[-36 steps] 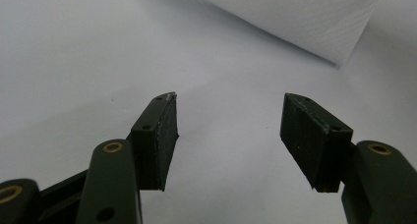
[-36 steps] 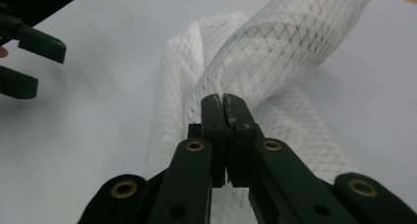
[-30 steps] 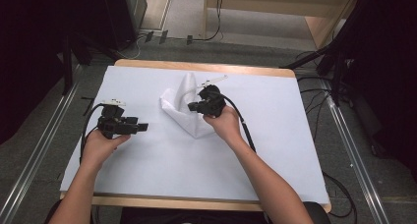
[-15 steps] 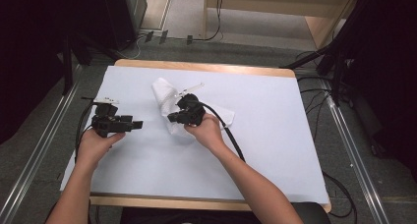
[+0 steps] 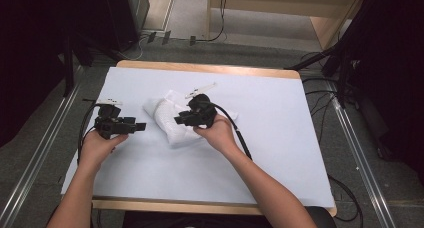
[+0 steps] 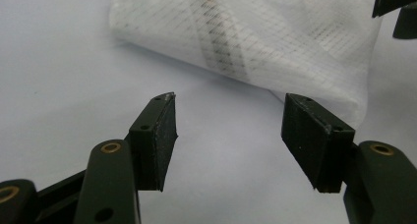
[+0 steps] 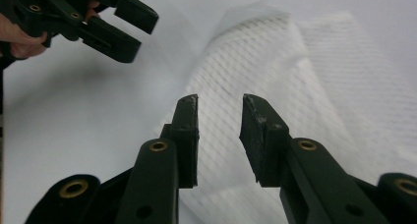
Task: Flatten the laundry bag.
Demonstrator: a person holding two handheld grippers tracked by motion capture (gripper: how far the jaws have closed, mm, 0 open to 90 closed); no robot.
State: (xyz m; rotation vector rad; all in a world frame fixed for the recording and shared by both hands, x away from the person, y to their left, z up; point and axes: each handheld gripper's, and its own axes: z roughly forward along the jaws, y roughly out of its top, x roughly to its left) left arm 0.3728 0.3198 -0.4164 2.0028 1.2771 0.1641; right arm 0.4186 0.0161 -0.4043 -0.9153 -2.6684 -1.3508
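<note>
The mesh bag lies folded mid-desk. The right gripper hovers over it, jaws parted and empty; the left gripper waits beside it, released. Pinching only the top layer could unfold the bag.

We are looking down on a wooden table whose top is lying under a pale blue-white sheet, with bare wood edging showing at twelve and six o'clock. Grey carpet is covering the floor around it. Metal rails are running along the floor at nine and at three o'clock. Black cables are trailing across the floor at two o'clock. At twelve o'clock a light wooden piece of furniture is standing beyond the table. Dark equipment is filling eleven o'clock, and more dark shapes are looming at two o'clock. Even, soft light is falling on the tabletop.
</note>
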